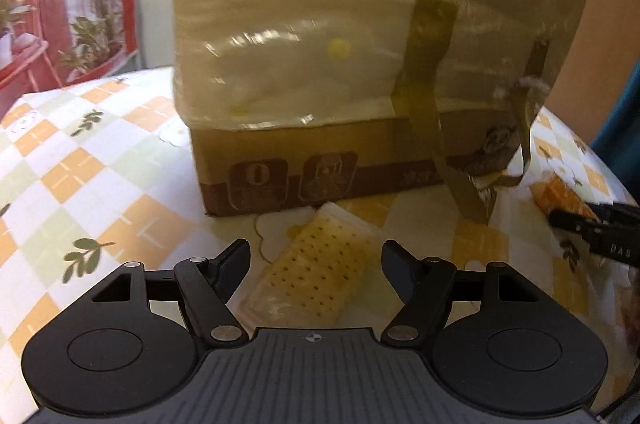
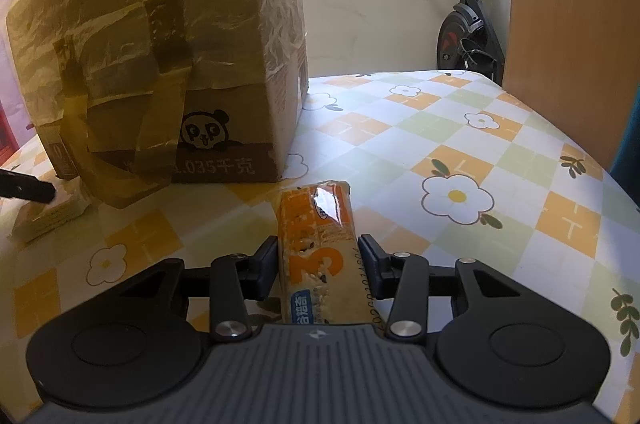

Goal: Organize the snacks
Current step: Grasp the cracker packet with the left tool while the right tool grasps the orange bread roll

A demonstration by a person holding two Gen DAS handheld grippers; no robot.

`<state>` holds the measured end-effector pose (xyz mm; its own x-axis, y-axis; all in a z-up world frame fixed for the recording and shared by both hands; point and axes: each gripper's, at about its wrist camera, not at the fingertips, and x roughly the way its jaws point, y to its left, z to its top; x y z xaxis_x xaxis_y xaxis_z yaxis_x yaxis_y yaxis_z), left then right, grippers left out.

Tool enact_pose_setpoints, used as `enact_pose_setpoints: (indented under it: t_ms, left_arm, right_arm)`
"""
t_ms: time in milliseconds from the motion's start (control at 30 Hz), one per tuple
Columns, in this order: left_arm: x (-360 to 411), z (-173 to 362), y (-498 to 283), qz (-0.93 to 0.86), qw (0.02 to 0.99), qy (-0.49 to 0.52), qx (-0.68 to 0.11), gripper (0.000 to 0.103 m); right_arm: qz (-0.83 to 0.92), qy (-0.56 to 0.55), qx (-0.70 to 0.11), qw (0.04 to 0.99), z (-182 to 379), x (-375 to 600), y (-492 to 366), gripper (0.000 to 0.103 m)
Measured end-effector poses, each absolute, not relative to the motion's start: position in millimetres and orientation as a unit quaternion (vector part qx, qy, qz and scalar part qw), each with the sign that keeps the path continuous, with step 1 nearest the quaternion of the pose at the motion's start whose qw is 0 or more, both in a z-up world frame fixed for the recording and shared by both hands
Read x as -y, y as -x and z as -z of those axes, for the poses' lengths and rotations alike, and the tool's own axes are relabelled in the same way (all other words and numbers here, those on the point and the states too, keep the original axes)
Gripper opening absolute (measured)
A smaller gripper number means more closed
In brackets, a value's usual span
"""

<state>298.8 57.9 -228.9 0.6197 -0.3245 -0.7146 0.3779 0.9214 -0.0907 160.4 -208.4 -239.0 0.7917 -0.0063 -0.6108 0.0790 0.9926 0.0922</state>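
Observation:
A clear-wrapped pale cracker packet [image 1: 316,284] lies on the tablecloth in front of the cardboard box [image 1: 304,152]. My left gripper [image 1: 315,251] is open and straddles the packet, both pads apart from it. In the right wrist view my right gripper [image 2: 318,252] is shut on an orange cracker packet [image 2: 316,220], which lies lengthwise between the pads and rests on the table. The orange packet [image 1: 560,192] and the right gripper's black fingers [image 1: 588,228] also show at the right edge of the left wrist view. One left finger [image 2: 28,190] and the pale packet [image 2: 48,214] show at far left.
The tall cardboard box [image 2: 160,44], wrapped in yellowish tape with loose strips hanging, stands on the flower-patterned checked tablecloth [image 2: 460,152]. A wooden panel [image 2: 568,24] and an exercise bike [image 2: 468,32] stand beyond the table's far right edge.

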Motion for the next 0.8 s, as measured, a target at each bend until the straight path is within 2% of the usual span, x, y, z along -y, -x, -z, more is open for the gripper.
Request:
enact_pose_setpoints:
  t_ms: [400, 533, 800]
  left_arm:
    - [-46.2, 244.4, -288.3, 0.164, 0.903, -0.068, -0.392, 0.074]
    - [-39.7, 240.4, -277.1, 0.133, 0.906, -0.071, -0.395, 0.066]
    - [-36.1, 238.7, -270.2, 0.11, 0.911, -0.06, -0.394, 0.065]
  right_arm:
    - [0.019, -0.065, -0.32, 0.945, 238.9, 211.9, -160.3, 0.045]
    - [0.019, -0.066, -0.32, 0.945, 238.8, 211.7, -160.2, 0.045]
    - [0.016, -0.07, -0.319, 0.945, 238.7, 213.1, -160.3, 0.046]
